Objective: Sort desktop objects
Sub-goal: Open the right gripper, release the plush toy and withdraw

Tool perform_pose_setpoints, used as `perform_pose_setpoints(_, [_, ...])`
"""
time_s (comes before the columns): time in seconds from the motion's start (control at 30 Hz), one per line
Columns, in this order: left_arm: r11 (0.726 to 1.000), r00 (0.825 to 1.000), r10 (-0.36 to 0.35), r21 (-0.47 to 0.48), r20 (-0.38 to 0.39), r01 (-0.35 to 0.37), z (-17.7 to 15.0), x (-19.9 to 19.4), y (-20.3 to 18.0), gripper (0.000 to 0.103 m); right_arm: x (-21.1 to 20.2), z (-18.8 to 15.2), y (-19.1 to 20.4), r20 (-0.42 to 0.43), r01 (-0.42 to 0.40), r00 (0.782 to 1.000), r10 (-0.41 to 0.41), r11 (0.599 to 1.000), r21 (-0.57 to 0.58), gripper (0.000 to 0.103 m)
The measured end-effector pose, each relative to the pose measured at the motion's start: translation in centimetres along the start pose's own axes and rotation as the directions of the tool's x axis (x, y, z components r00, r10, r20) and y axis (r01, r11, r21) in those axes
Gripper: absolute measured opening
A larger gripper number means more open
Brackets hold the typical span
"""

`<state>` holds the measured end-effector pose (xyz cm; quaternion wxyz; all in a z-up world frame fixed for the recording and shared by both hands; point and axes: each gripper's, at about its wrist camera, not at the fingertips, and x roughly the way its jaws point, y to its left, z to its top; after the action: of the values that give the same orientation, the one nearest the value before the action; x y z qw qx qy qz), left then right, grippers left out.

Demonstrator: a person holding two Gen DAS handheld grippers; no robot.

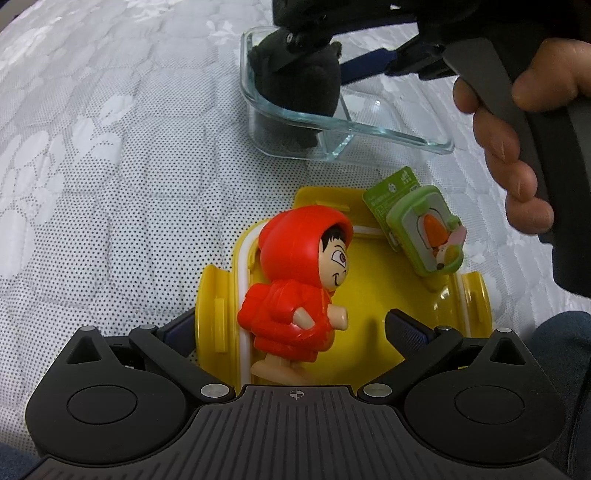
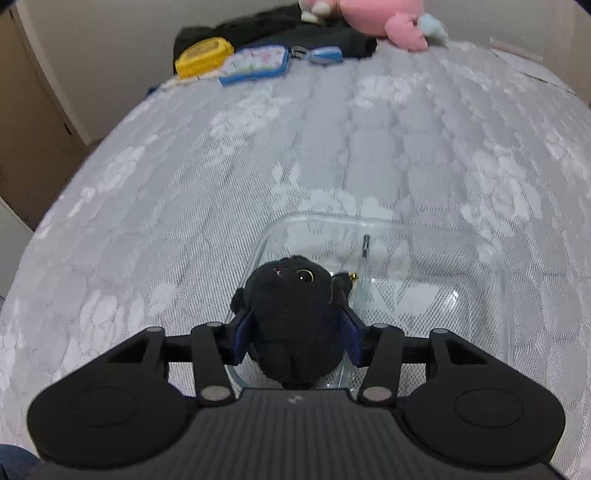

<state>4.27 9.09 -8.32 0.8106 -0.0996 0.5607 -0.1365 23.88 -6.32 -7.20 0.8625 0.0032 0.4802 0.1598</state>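
A black plush toy (image 2: 291,321) sits in the left compartment of a clear glass container (image 2: 495,266). My right gripper (image 2: 295,332) stands over it, its blue pads close beside the plush's sides without squeezing it, so it is open. In the left wrist view the plush (image 1: 295,85) shows under that gripper, inside the glass container (image 1: 388,129). My left gripper (image 1: 291,328) is wide open around a red-hooded toy figure (image 1: 295,280), which stands at the left rim of an open yellow box (image 1: 369,295). A green packaged toy (image 1: 424,229) leans in the box's far right corner.
Everything rests on a white quilted cover (image 1: 110,184). A hand (image 1: 517,147) holds the right gripper's grip above the box's right side. At the far edge lie a yellow case (image 2: 203,55), a blue-edged pouch (image 2: 255,64), dark cloth (image 2: 332,40) and a pink plush (image 2: 384,18).
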Motion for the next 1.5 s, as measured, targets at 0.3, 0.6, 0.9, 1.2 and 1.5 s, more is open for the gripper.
perform_pose_setpoints(0.3, [1.000, 1.000, 0.004, 0.000, -0.002, -0.004, -1.1, -1.3, 0.3, 0.103, 2.6, 2.6, -1.4, 0.023, 0.001, 1.000, -0.004, 0.989, 0.148, 0.052])
perform_pose_setpoints(0.6, [1.000, 1.000, 0.000, 0.001, -0.001, 0.000, -2.4, -2.7, 0.6, 0.103, 2.0, 2.9, -1.5, 0.041, -0.006, 0.999, 0.001, 0.993, 0.119, 0.055])
perform_pose_setpoints(0.9, [1.000, 1.000, 0.002, 0.001, -0.002, -0.002, -3.9, -4.1, 0.8, 0.103, 2.1, 2.1, 0.0, 0.087, 0.044, 0.995, -0.041, 0.999, -0.023, 0.054])
perform_pose_setpoints(1.2, [1.000, 1.000, 0.000, -0.003, -0.002, 0.000, -5.6, -5.8, 1.2, 0.103, 2.7, 1.3, 0.4, -0.020, 0.029, 0.999, -0.030, 0.999, -0.019, 0.057])
perform_pose_setpoints(1.5, [1.000, 1.000, -0.003, -0.002, 0.002, 0.003, -7.6, -7.4, 1.3, 0.103, 1.4, -0.4, 1.7, -0.029, 0.061, 0.998, -0.063, 0.995, -0.080, 0.058])
